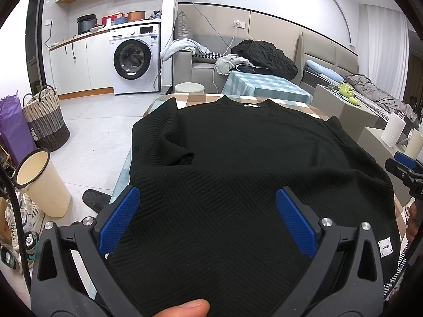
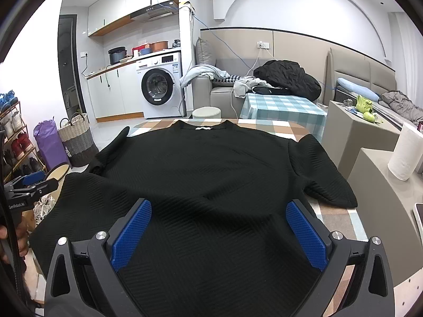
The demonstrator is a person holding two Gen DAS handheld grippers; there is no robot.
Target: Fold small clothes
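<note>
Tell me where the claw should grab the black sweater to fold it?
Probably the right sleeve: it lies flat, spread out past the black sweater's body, with bare checkered tablecloth beside it. The open right claw could slide in from the right and pinch its cuff edge.

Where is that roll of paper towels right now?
In the right wrist view, the paper towel roll stands upright on a beige ledge, right of the black sweater.

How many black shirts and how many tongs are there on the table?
black shirt: 1
left tongs and right tongs, both wide open above the shirt: 2
checked table: 1
Total: 4
</note>
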